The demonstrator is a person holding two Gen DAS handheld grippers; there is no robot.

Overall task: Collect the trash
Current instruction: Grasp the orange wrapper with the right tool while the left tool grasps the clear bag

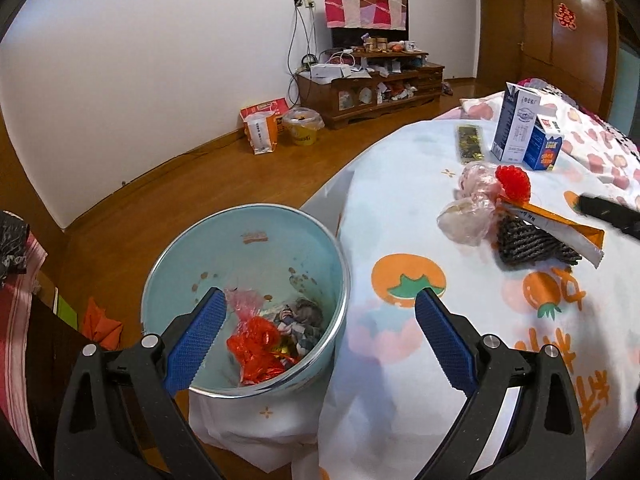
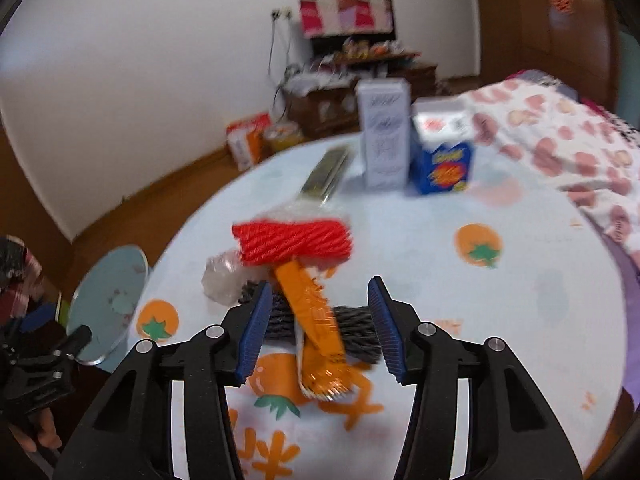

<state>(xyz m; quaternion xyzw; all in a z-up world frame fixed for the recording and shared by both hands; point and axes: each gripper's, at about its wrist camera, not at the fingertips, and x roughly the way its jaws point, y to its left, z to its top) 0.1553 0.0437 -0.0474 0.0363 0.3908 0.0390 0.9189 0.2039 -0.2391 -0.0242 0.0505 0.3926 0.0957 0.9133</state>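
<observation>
A round bench (image 1: 420, 380) under a pale cloth printed with orange persimmons carried a small heap of trash, and everything else is placed from that heap. It was made up of a long orange-and-white foil snack sachet (image 2: 316, 320), a dark grey knitted cloth (image 2: 356, 330) lying beneath the sachet, a bright red ribbed foam fruit net (image 2: 294, 242) at the heap's far end, and a crumpled clear plastic bag (image 2: 224, 280) on its left side. The right tool (image 2: 320, 330) stood directly over the near end of the heap, its blue ridged pads apart with the sachet and the grey cloth between them; the pads did not press on either. Beyond the heap stood a tall white-and-blue carton (image 1: 516, 124) and a shorter blue carton (image 1: 543, 146), with a flat dark patterned packet (image 1: 470, 143) just to their left. Left of the heap, off the bench's edge, a light blue round bin (image 1: 248, 248) held red wrappers. The left tool (image 1: 320, 318) hung with its pads wide apart and empty over the bin's right rim.
</observation>
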